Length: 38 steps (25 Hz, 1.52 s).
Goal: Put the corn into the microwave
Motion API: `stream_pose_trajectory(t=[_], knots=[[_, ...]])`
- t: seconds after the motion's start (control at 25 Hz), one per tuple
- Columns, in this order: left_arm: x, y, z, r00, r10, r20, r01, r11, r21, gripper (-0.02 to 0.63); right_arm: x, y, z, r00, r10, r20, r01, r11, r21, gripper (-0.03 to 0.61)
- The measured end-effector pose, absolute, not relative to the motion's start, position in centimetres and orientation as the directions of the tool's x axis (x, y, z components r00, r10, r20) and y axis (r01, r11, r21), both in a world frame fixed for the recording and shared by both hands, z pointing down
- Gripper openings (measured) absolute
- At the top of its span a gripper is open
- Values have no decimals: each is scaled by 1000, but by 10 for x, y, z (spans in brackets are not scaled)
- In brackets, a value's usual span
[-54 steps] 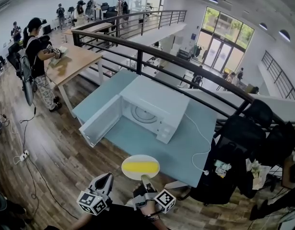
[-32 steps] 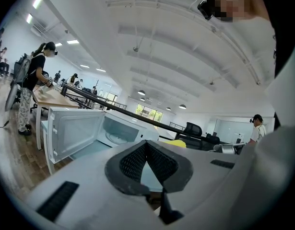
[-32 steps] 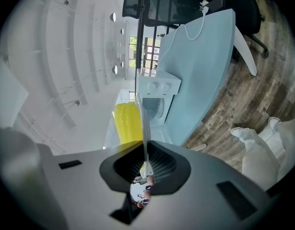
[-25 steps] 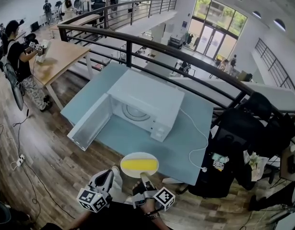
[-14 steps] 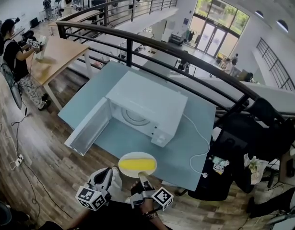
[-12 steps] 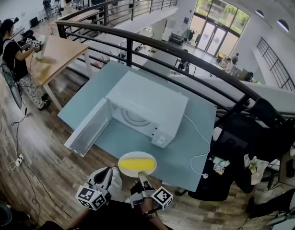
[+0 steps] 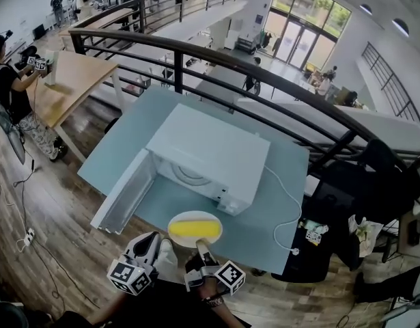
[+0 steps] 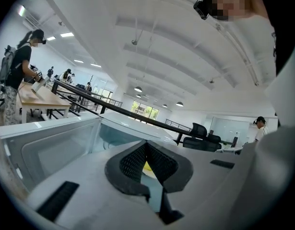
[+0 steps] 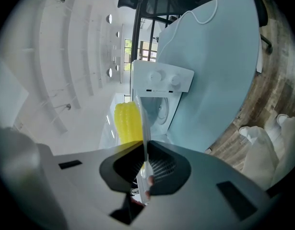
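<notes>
one blue table (image 7: 278,203), and on it one white microwave (image 7: 210,149) with its door (image 7: 124,197) swung wide open to the left. the cavity is empty as far as the head view shows. one white cable (image 7: 286,207) trails off the microwave's right side across the table. one black railing (image 7: 216,60) runs behind all this, and there's one wooden table (image 7: 66,80) off to the left with a person (image 7: 5,80) standing at it.

two grippers at the bottom of the head view. the left gripper (image 8: 146,152) has its jaws closed together with nothing in them and just hangs near the table's front edge. the right gripper (image 9: 145,164) is clamped on the rim of one white plate (image 7: 194,227), which shows edge-on in its own view.

one yellow corn (image 7: 194,225) lies across the middle of that plate. the plate sits over the near edge of the table, just in front of the microwave's control panel, so the corn is outside the microwave, not in the cavity. can't tell if the plate touches the table.

smallest bits: two knobs (image 9: 157,79) side by side on the panel.
</notes>
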State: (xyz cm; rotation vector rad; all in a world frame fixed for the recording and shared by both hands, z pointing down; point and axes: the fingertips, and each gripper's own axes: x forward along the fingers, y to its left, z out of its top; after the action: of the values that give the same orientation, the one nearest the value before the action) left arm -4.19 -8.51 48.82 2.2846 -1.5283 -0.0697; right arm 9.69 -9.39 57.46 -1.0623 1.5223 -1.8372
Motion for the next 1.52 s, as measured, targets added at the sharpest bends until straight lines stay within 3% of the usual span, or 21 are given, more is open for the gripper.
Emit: stream_pose_trajectory(t=[1.0, 1.52], knots=[[-70, -206, 493, 619, -767, 166, -763, -539, 356, 2, 43, -181, 609, -392, -873, 291, -51, -295, -954, 25], [-77, -224, 493, 660, -734, 163, -730, -574, 372, 2, 32, -204, 628, -325, -896, 303, -23, -313, -949, 25]])
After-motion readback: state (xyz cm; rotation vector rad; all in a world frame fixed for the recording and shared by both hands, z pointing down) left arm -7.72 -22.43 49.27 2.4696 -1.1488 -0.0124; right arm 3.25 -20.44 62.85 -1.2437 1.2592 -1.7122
